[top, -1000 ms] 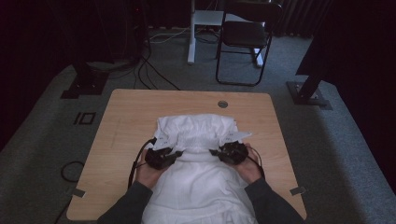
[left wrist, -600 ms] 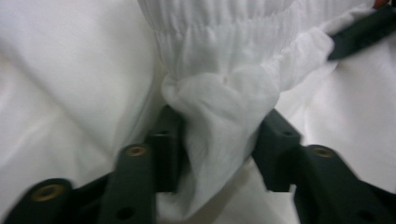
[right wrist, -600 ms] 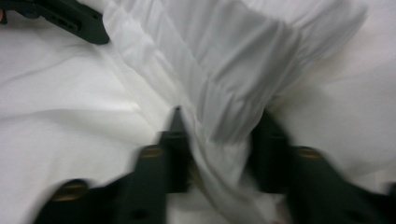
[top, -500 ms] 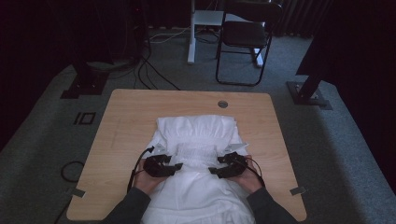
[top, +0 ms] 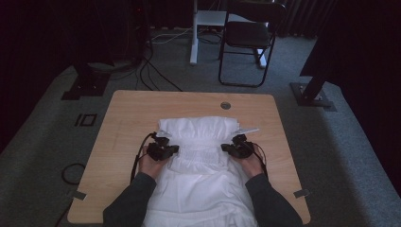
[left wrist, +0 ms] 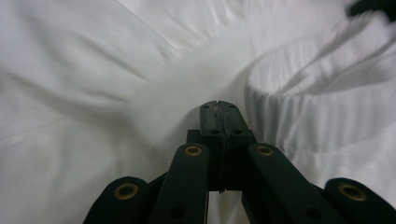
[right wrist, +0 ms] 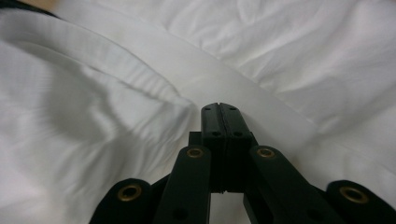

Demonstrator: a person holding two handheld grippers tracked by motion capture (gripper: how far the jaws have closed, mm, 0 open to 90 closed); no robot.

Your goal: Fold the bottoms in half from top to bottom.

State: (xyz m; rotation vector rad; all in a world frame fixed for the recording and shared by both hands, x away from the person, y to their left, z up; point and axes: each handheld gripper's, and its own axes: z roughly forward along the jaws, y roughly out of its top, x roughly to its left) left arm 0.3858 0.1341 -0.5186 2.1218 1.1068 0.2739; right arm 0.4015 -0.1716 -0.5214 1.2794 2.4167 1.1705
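Left gripper (left wrist: pixel 218 103): jaws have just closed and now meet flush, tips against the white cloth (top: pixel 201 156); whether a fold is pinched between them cannot be told. Right gripper (right wrist: pixel 219 106): same, jaws just closed, tips at a folded edge. The cloth lies along the middle of the wooden worktop (top: pixel 127 113), reaching its near edge, one gripper at each side.

Dim light is leaving the high view murky, its far edges sinking into black. Around the left gripper (left wrist: pixel 218 105), the white cloth (left wrist: pixel 93 70) is glaring and blurring.
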